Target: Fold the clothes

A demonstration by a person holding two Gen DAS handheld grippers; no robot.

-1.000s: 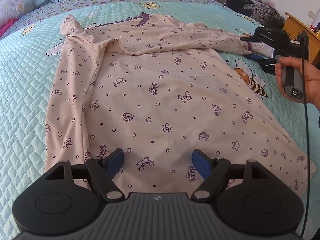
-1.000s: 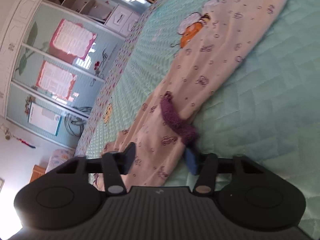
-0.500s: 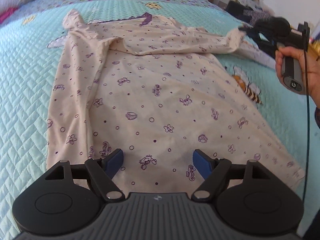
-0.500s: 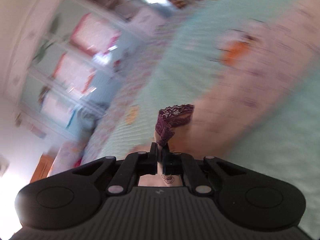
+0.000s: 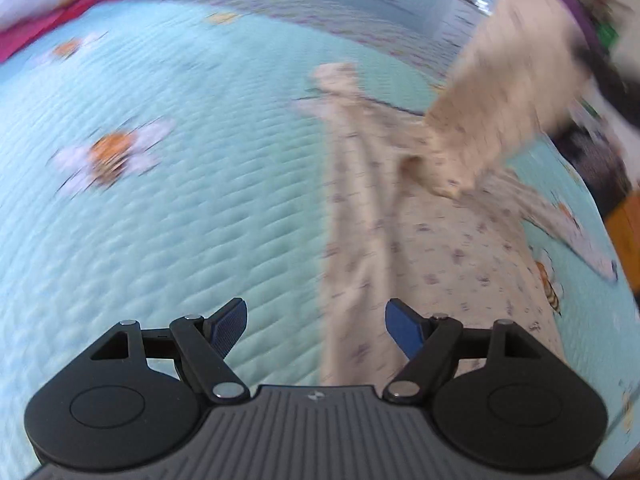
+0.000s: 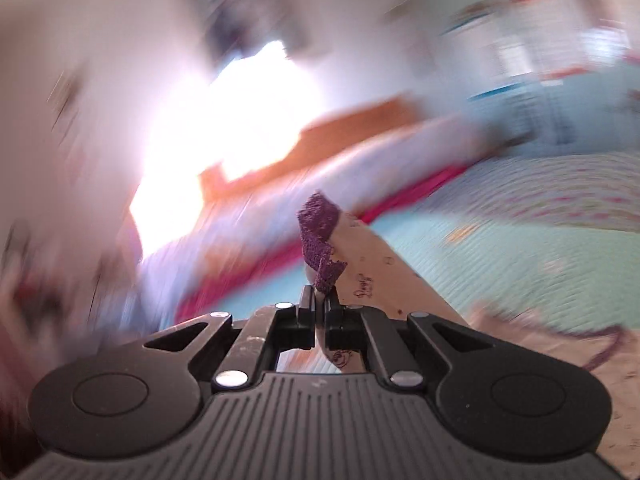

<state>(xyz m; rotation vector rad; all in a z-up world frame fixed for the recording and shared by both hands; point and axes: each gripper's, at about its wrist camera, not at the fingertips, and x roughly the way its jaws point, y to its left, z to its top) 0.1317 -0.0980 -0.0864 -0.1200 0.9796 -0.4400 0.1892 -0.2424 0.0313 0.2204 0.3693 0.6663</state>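
The garment (image 5: 432, 240), a pale pink piece with small purple prints, is spread on the bed, on the right part of the left wrist view. One sleeve (image 5: 492, 120) is lifted off the bed and is stretched up toward the top right corner of that view, where it is lost in blur. The rest of the cloth lies flat, with one long fold running toward the camera.

In the right wrist view the purple lace cuff (image 6: 320, 236) of the sleeve is seen standing up just above the right gripper (image 6: 319, 312). Its jaws are pressed together and the sleeve cloth is pinched between them, just below the cuff.

The left gripper (image 5: 316, 332) is held above the near edge of the garment. Its jaws are spread wide and nothing is gripped; the left finger (image 5: 228, 328) is over the bare quilt, the right one over the cloth.

The bed is covered by a light green quilt (image 5: 180, 220) with bee pictures. A pink pillow (image 5: 80, 8) is seen at the far end. Both views are strongly blurred.
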